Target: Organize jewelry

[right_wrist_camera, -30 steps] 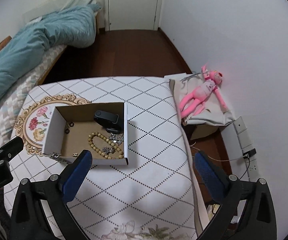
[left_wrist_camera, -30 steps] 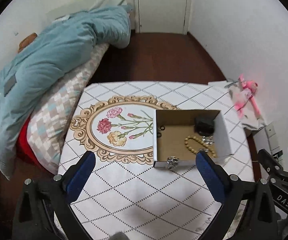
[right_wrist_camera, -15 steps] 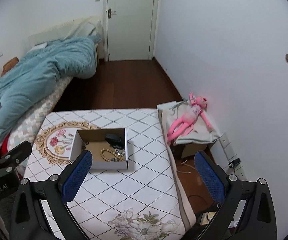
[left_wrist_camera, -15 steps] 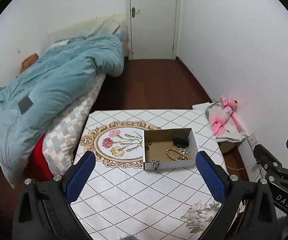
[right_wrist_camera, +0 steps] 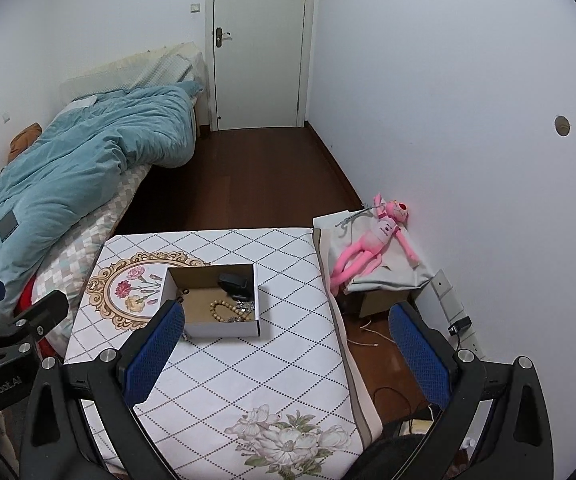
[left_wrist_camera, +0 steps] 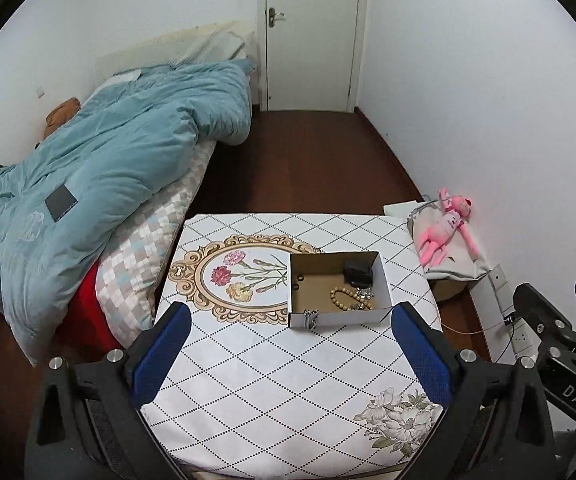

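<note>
Jewelry sits gathered in the cardboard box (left_wrist_camera: 338, 312) — bead bracelet (left_wrist_camera: 344, 298) included; left gripper (left_wrist_camera: 285, 354) and right gripper (right_wrist_camera: 285, 354) hang released, empty — seemingly finished.

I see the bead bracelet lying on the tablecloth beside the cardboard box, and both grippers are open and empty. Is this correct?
Not quite. The bead bracelet lies inside the cardboard box, not beside it, as the left wrist view shows. The rest holds: the left gripper and right gripper are open and empty.
</note>
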### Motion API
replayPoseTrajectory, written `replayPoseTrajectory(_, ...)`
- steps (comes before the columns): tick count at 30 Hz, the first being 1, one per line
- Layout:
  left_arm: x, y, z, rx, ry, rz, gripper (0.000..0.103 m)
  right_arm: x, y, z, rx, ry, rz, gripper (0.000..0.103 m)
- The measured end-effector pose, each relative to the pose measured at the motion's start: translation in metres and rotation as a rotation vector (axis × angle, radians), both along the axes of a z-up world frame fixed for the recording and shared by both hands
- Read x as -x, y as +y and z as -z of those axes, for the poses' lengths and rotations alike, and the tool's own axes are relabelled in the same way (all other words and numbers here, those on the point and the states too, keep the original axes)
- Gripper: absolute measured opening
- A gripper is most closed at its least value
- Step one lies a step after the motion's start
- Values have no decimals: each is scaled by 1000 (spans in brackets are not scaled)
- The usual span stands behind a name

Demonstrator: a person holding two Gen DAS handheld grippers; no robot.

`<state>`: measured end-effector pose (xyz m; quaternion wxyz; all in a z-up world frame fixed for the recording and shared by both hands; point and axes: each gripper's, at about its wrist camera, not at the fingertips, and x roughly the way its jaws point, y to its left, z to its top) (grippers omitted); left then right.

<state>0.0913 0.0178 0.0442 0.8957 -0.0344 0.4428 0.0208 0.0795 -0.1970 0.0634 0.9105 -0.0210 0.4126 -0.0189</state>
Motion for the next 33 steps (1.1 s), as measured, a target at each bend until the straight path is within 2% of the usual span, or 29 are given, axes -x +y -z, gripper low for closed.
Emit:
replayPoseTrajectory(4, -10, 0, 2, 3, 41, -2, 102, -14, 2, -2, 5, 30, -10, 103)
replayPoseTrajectory(15, -23, 3, -1, 3, 71, -13, 102, -43, 10, 2, 9, 85, -31, 103)
replayPoseTrajectory(33, -23, 4, 0, -6, 78, -3, 102, -44, 8, 5, 4, 110, -30, 103)
